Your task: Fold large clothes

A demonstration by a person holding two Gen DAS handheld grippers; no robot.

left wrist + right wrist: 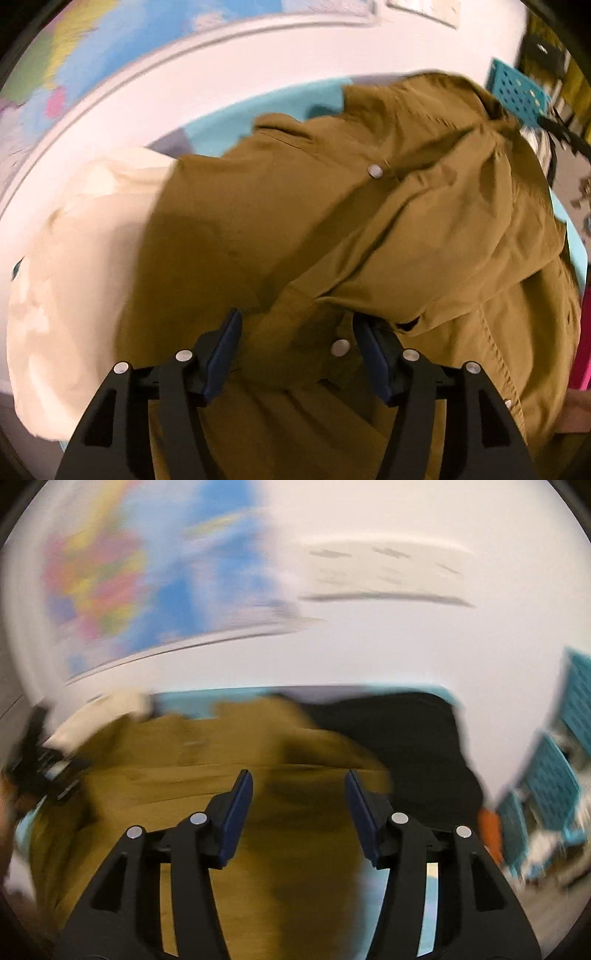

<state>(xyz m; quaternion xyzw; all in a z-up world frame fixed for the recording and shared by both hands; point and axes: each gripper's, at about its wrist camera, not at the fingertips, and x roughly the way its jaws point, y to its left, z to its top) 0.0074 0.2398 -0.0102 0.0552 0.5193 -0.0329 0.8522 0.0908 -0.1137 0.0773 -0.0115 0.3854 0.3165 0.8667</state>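
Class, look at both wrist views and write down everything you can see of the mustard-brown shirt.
The mustard-brown shirt looks like woven cotton, with stitched seams and pale round snap buttons. It lies crumpled and partly folded over itself on a turquoise surface, overlapping a cream garment at one side, with a black garment beside it. The left claw straddles a ridge of its cloth, jaws apart.

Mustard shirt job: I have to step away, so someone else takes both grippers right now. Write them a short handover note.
Left gripper: open, jaws either side of a fold of the mustard shirt near a snap button, pads not pressing.
Right gripper: open above the shirt, holding nothing; its view is blurred.
Things: shirt lies rumpled on the turquoise surface, a cream garment on one side, a black garment on the other.
Done: some cloth is folded over, not neatly.
Left: flatten the shirt, finish folding.
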